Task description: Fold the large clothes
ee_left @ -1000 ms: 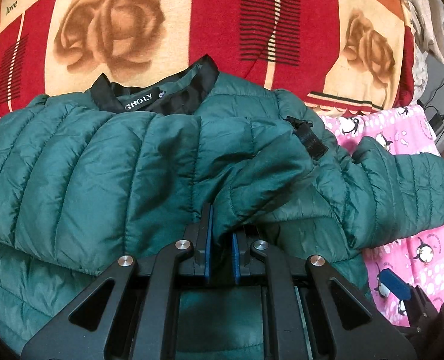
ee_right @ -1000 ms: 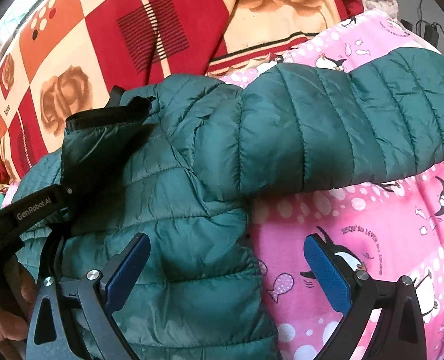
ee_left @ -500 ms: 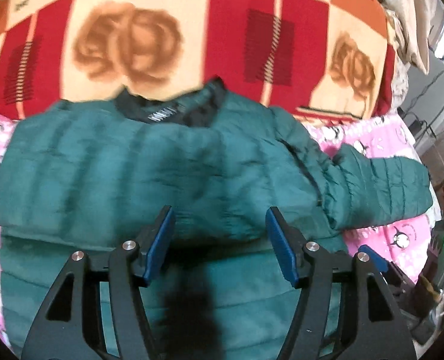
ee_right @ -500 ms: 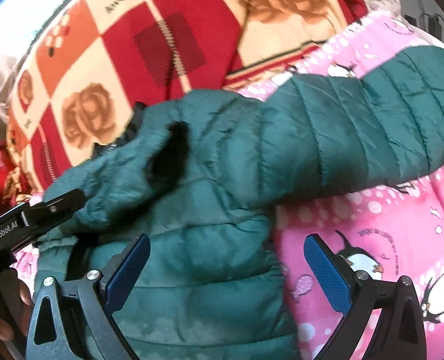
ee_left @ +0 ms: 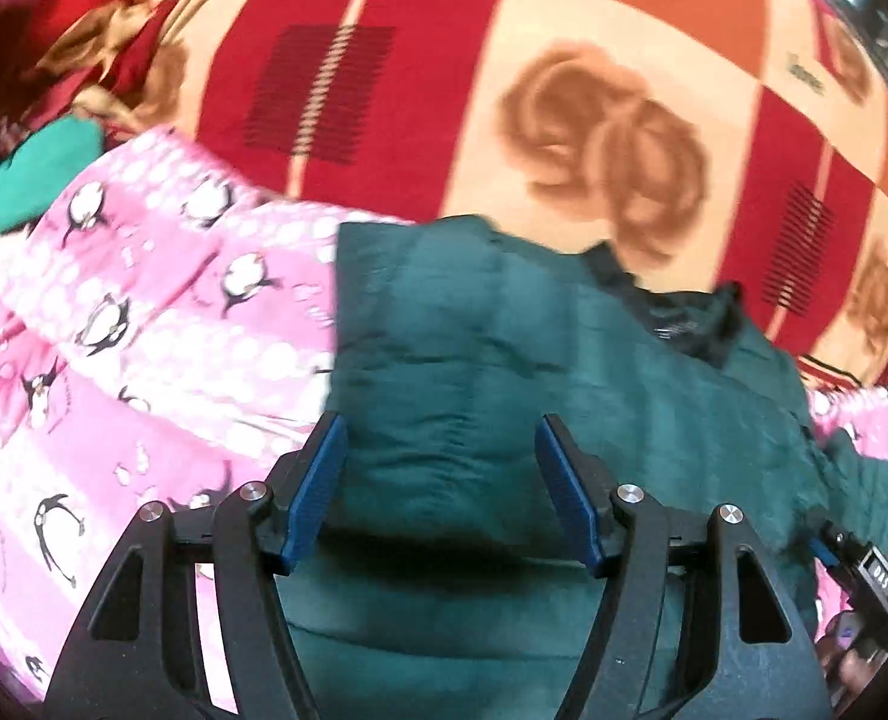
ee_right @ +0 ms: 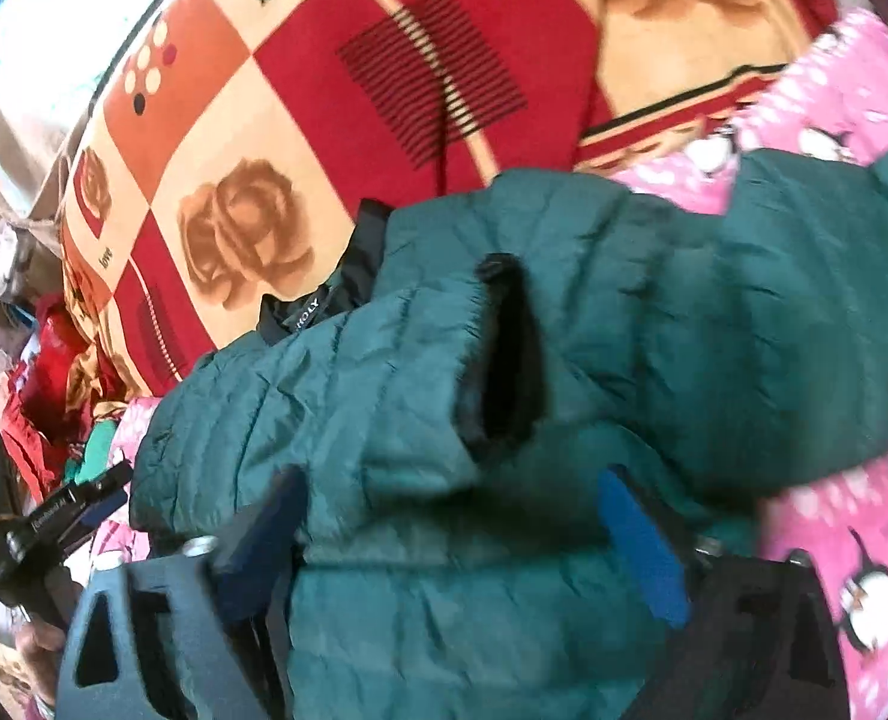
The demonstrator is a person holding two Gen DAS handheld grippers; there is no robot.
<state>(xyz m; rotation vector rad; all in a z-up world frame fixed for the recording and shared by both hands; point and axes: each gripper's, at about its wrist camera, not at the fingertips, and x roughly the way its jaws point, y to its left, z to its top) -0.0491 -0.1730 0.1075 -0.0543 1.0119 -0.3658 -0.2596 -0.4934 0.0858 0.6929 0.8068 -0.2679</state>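
Note:
A dark green quilted puffer jacket lies on the pink penguin sheet, black collar toward the red blanket. One sleeve is folded across its chest, its black cuff facing up. The other sleeve stretches out to the right. My left gripper is open and empty, just above the jacket's left side. My right gripper is open and empty over the jacket's lower front, below the folded cuff. The left gripper also shows at the left edge of the right wrist view.
A pink penguin-print sheet covers the bed under the jacket. A red, orange and cream rose-patterned blanket lies beyond the collar. Crumpled red and green clothes sit at the far left.
My left gripper has let go of the sleeve, opened, and swung left toward the jacket's left edge. The sleeve now rests across the chest. My right gripper has moved left over the jacket body.

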